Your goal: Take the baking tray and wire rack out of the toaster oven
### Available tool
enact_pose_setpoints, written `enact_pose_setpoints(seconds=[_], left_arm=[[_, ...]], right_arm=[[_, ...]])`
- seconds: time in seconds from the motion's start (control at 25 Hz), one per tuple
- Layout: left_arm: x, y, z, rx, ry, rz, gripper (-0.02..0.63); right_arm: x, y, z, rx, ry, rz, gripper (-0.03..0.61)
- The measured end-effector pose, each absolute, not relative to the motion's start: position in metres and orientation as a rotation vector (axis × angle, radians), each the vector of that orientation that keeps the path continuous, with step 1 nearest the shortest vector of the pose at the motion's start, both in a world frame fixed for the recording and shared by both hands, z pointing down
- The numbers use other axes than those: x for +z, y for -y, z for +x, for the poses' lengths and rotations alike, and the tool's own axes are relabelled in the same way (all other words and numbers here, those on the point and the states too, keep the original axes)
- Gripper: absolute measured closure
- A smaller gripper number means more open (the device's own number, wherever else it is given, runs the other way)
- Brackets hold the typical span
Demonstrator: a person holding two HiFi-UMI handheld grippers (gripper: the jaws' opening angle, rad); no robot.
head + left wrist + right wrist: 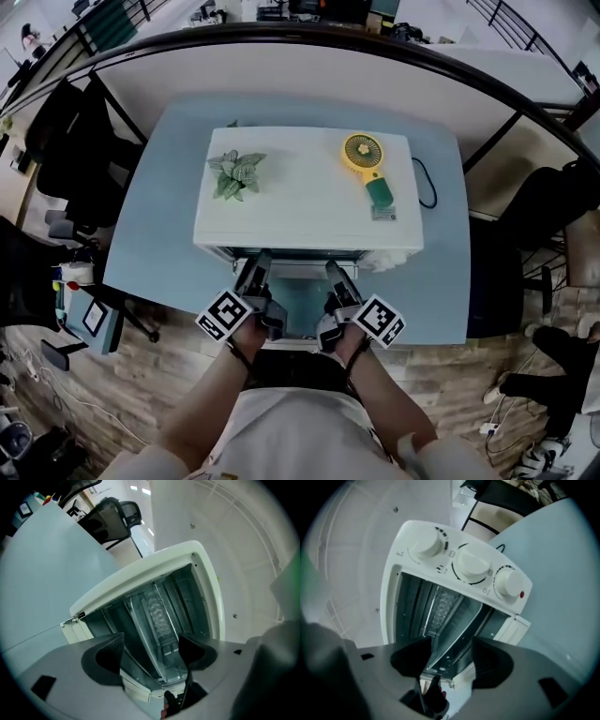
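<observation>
Two forearms point(211, 398) reach down from the bottom of the head view to the left gripper point(258, 277) and right gripper point(337, 279), both set side by side at the mouth of the white toaster oven point(300, 202); the oven stands on a pale blue table point(150, 244) with its door point(298, 305) folded down toward the person, and a small plant point(236, 172) and a yellow hand fan point(366, 164) lie on its top. In the left gripper view the left gripper point(151, 651) has its jaws wide apart and holds nothing; the front lip of the baking tray point(157, 634) lies between them, not pinched. The right gripper point(450, 660) is likewise spread and empty below the three knobs point(472, 563), with the same tray lip point(450, 620) in its gap. The tray sits inside the cavity, its depth running straight away from both sets of fingers, so the pull would come straight back over the lowered door; neither hand looks nearer than the other. I cannot tell the wire rack apart from the tray and the side rails. The cavity walls sit close on either side, so a skewed pull might jam; the table edge nearest the person leaves little room in front of the door, while both sides of the oven look free.
</observation>
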State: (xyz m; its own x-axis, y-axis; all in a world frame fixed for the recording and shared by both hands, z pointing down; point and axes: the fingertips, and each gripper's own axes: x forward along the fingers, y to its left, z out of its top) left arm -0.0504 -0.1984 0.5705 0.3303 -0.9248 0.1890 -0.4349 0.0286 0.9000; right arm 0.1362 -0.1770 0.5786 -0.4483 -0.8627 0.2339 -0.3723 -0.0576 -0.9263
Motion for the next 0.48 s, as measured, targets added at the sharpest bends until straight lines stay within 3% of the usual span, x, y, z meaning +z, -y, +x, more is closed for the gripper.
enact_pose_setpoints(seconds=[0.48], left_arm=[[0.621, 0.229, -0.053, -0.627, 1.196, 1.56, 0.273]], right_arm=[[0.64, 0.221, 0.147, -1.55, -1.489, -1.247, 0.333]])
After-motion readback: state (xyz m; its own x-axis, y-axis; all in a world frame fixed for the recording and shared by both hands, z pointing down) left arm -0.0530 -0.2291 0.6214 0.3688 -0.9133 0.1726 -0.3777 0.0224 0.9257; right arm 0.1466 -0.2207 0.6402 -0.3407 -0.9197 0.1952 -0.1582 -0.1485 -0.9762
